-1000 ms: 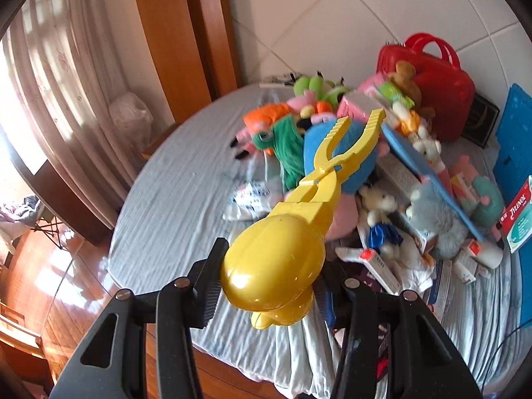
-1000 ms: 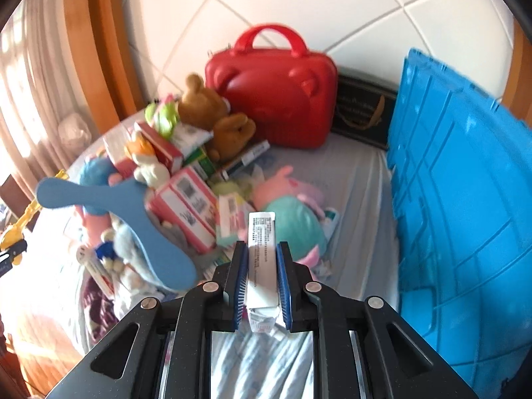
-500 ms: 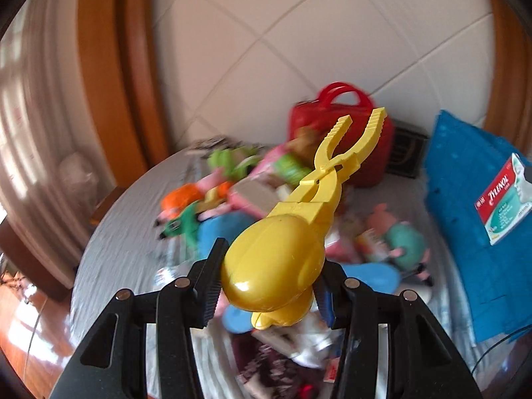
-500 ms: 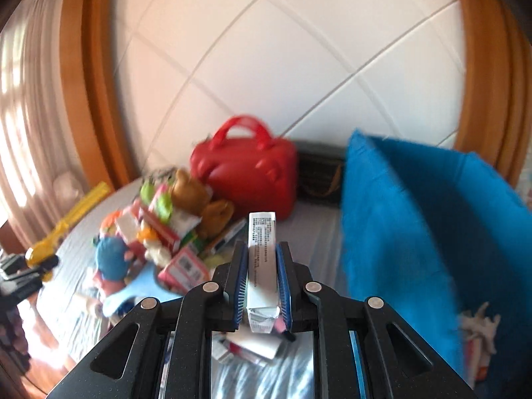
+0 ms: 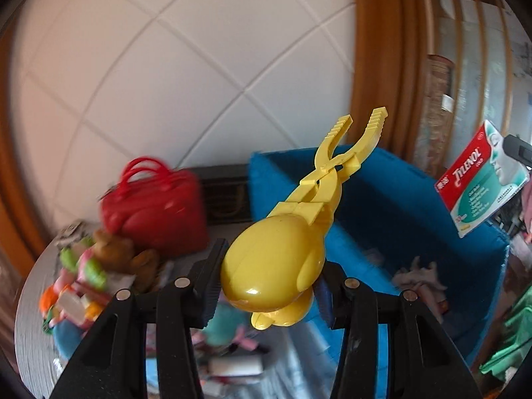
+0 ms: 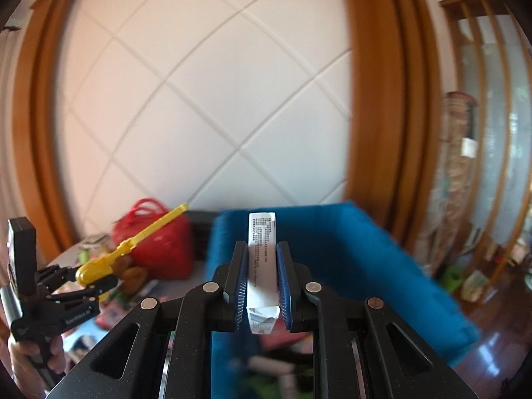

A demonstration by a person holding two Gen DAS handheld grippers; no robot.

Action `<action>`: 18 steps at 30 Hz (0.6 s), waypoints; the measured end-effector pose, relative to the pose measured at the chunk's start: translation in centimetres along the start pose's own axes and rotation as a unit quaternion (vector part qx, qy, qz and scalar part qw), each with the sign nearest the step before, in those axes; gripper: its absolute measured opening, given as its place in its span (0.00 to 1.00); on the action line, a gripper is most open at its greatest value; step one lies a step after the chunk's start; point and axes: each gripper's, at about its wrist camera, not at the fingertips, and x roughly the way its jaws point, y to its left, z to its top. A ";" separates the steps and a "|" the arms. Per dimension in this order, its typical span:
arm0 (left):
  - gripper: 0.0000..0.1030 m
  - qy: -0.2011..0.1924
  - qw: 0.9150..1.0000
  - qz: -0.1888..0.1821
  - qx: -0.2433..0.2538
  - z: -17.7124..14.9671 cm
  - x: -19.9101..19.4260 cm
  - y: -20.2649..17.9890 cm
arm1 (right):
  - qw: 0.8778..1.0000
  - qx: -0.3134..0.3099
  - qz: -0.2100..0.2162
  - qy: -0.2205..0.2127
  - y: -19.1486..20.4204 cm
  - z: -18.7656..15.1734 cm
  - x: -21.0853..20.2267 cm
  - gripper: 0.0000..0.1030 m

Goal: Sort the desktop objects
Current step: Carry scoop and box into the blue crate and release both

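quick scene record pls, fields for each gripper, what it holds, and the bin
left gripper: shut on yellow snowball maker, handles pointing away toward the bin
right gripper: shut on medicine box, held on edge
blue bin: open, a few items inside, too blurred to name
red case: on the bed by the wall
pile: plush toys and boxes beside the case

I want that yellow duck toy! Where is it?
The left gripper is shut on the yellow duck snowball clamp, held up in front of the blue bin.
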 end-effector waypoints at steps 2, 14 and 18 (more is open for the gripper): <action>0.45 0.009 1.000 -0.020 0.016 1.6 1.4 -4.0 | 1.000 0.005 -0.008 0.007 -2.5 0.7 0.2 0.17; 0.45 0.140 0.986 -0.044 0.072 5.7 13.5 -18.1 | 0.991 0.063 0.000 0.116 -14.0 -0.2 10.5 0.17; 0.45 0.175 0.981 -0.030 0.080 5.4 16.6 -19.6 | 0.985 0.059 -0.008 0.162 -14.7 -1.7 14.6 0.17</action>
